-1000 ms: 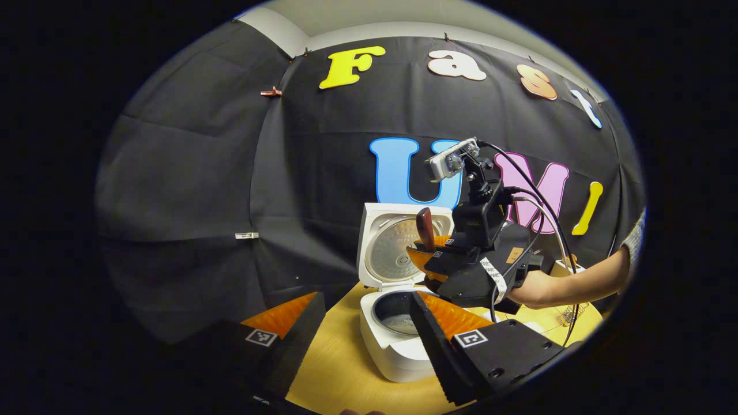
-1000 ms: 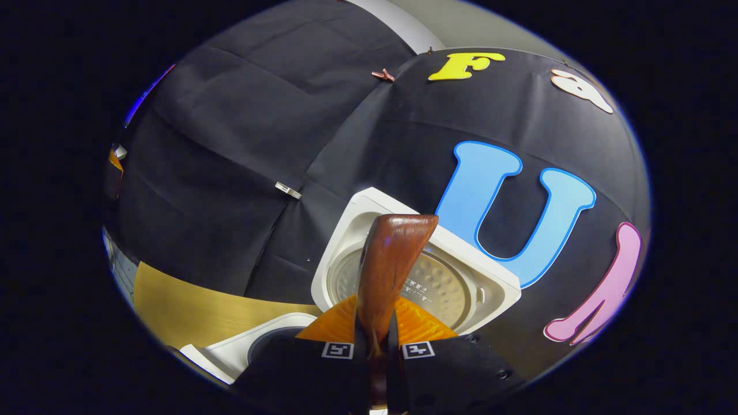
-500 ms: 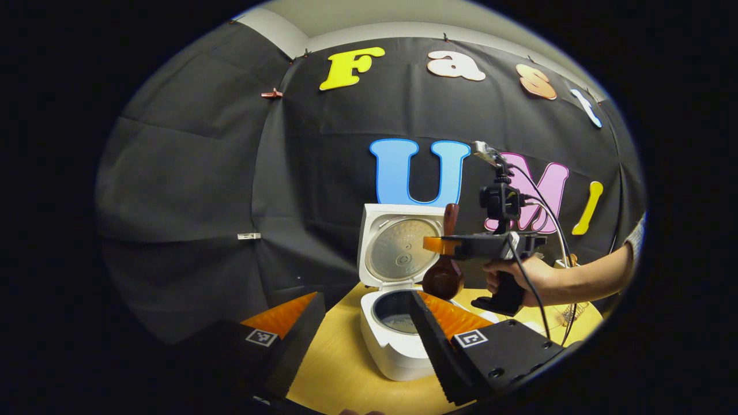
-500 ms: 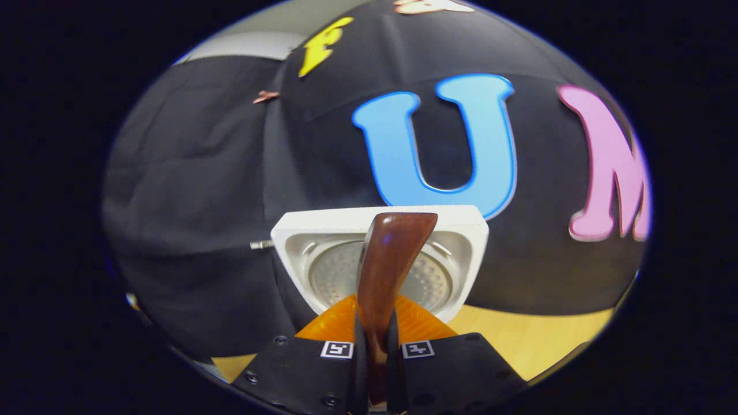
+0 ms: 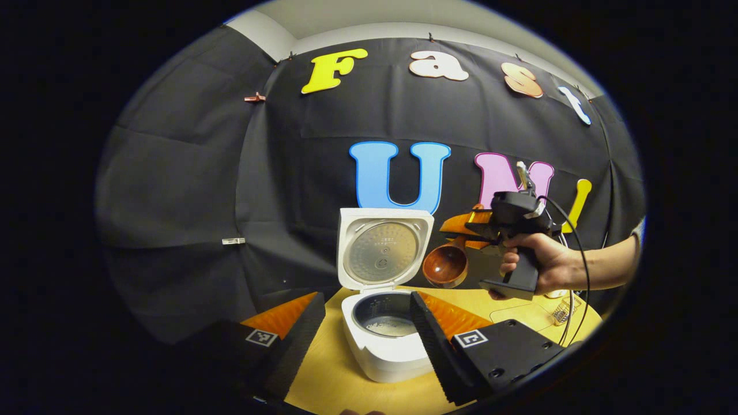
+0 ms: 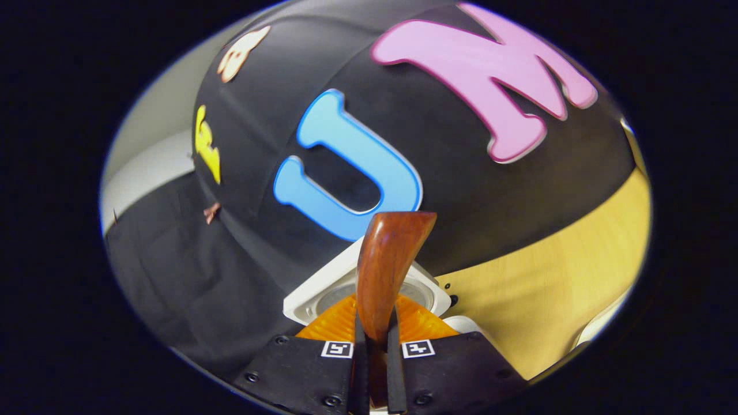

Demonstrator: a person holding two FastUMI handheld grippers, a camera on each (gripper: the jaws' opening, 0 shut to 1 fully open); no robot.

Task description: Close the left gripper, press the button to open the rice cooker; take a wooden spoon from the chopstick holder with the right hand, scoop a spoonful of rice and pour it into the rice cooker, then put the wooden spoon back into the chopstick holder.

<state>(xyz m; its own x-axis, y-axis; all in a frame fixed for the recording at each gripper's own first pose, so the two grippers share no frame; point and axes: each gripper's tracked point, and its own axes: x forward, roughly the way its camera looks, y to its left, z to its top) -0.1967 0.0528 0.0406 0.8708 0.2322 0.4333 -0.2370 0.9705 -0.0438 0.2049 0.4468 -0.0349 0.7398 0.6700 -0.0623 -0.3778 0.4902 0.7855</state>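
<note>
Glossy white plastic forms the rice cooker [image 5: 385,323] in the left gripper view: a squarish body with rounded corners on the pale wood-grain worktop [image 5: 340,374], its lid [image 5: 383,249] hinged upright to show a dimpled metal inner plate. Within the round dark pot lies a pale layer of rice. The left claw [image 5: 363,323] stands wide open at the bottom of this view with nothing between its ribbed, wedge-shaped fingers; one finger partly covers the cooker's right rim. Farther off, to the right of the lid and above the worktop, a hand [image 5: 542,262] holds the right claw [image 5: 470,227] by its pistol grip, a cable looping down from it. That claw carries the wooden spoon [image 5: 445,266], whose round, polished, reddish-brown bowl hangs tilted just beside the lid, its hollow facing this camera. No rice can be made out in the hollow. A small metal object lies on the worktop near the right edge, too small to identify.

Seen from the right gripper view, rolled sideways, the right claw [image 6: 377,357] is clamped on the spoon [image 6: 385,271]: both fingers press the smooth, curved handle, which rises and flares to a flat-cut end. The spoon's bowl is hidden here. Behind the handle, a corner of the white lid [image 6: 323,288] and a strip of worktop [image 6: 553,282] show.
</note>
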